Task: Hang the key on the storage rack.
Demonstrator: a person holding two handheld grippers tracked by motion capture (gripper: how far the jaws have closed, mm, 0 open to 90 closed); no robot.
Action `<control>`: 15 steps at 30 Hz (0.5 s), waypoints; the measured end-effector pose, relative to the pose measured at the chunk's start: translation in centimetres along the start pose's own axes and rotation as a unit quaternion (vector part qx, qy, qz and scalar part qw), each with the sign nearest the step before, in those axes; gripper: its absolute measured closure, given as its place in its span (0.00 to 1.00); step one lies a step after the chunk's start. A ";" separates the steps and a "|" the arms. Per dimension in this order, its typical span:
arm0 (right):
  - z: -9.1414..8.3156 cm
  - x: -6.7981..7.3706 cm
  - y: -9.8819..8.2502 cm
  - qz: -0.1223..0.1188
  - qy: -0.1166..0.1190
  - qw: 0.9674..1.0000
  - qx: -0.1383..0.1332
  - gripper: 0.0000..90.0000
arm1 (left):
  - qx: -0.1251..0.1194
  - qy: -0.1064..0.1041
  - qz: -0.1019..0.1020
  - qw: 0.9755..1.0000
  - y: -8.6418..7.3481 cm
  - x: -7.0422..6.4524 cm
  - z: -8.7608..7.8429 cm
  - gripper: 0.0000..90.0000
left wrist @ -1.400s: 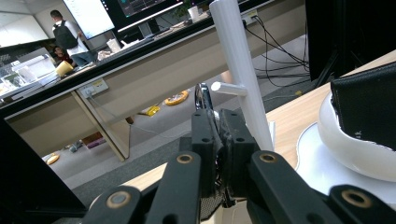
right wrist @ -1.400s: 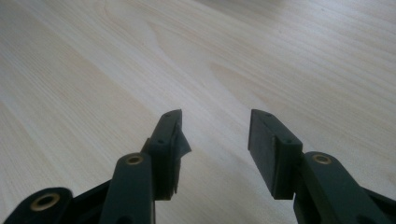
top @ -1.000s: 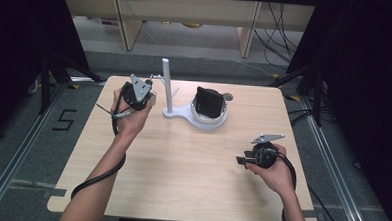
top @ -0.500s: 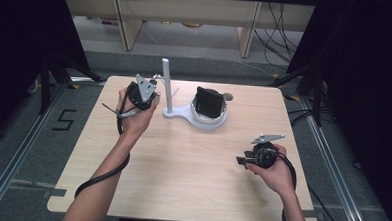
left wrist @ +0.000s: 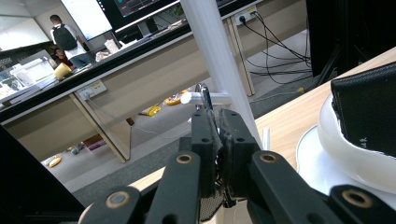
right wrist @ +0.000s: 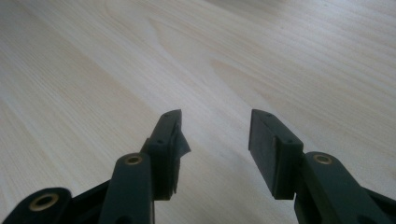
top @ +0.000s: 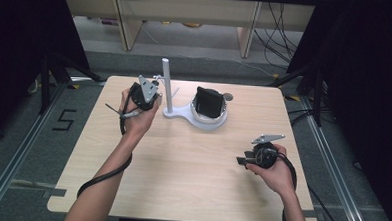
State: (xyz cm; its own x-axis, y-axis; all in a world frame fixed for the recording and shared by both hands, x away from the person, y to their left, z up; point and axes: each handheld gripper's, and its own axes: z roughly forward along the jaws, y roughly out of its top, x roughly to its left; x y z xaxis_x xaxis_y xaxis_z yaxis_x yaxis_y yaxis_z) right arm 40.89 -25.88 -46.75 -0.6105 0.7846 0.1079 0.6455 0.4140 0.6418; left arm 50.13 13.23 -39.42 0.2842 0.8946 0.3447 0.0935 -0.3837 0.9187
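A white stand has an upright post [top: 165, 84] and a round dish [top: 208, 120] that holds a black pouch [top: 208, 102]. My left gripper [top: 154, 96] is held in the air just left of the post. In the left gripper view its jaws are pressed together on a small metal ring [left wrist: 203, 91], which stands right by a short white peg [left wrist: 194, 98] sticking out of the post [left wrist: 212, 51]. The pouch [left wrist: 369, 107] lies to its right in the dish [left wrist: 345, 154]. My right gripper [top: 242, 161] rests low over the table at the front right, and the right gripper [right wrist: 215, 126] is open with bare wood between its jaws.
A small dark round object [top: 228, 97] lies on the table behind the dish. The wooden table [top: 191, 180] ends close behind the stand. Cables trail from both grippers along the person's forearms. Shelving and floor cables lie beyond the table.
My left gripper has moved a little to the right, closer to the white post. The right gripper has stayed where it was.
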 end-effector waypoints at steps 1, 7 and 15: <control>0.0 0.0 0.0 0.003 0.000 1.000 0.001 0.62 | 0.001 -0.001 0.000 1.000 0.0 0.0 0.0 0.94; 0.0 0.0 0.0 0.004 0.001 1.000 0.001 0.61 | 0.008 -0.013 -0.006 1.000 -0.1 -0.1 0.5 0.93; 0.0 -0.2 -0.1 -0.003 0.001 1.000 -0.003 0.61 | 0.019 -0.045 -0.035 0.998 -0.9 -0.2 0.2 0.66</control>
State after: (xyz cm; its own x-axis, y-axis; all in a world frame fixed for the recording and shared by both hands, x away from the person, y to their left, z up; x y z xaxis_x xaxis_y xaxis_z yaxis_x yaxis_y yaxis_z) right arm 40.90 -26.06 -46.82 -0.6149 0.7814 0.1064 0.6394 0.4150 0.6472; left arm 50.20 13.32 -40.41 0.3598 0.8962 0.2594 0.1519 -0.3305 0.9315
